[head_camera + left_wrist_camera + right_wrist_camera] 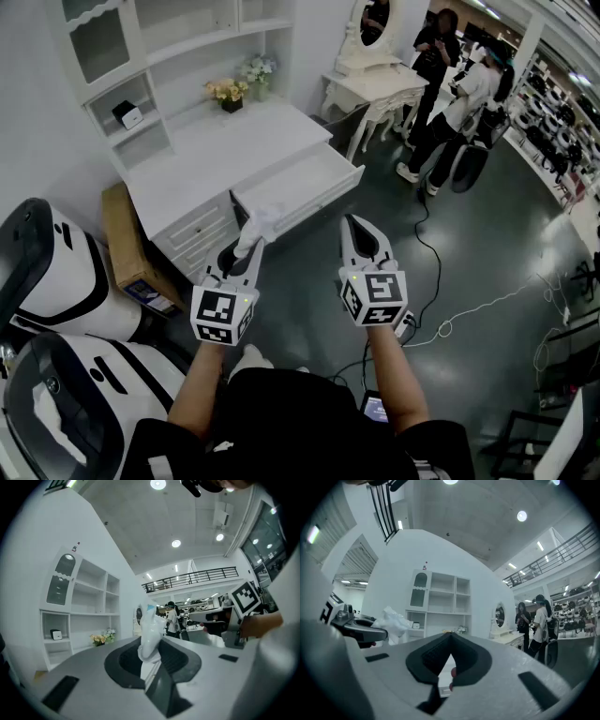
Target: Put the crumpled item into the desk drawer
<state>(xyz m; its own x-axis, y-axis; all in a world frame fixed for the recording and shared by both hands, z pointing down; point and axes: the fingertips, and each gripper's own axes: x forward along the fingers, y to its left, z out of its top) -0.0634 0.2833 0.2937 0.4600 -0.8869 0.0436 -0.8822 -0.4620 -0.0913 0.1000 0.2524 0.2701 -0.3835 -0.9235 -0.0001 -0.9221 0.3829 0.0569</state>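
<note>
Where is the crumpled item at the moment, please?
The crumpled item is clamped in the left gripper, left of centre in the head view, close to the front of the open drawer.

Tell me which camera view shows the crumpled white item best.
The left gripper view: the crumpled white item stands large at the centre, pinched between the jaws of the left hand-held gripper. The head view shows it small, near the open white drawer. The right gripper view shows it off to the left.
</note>
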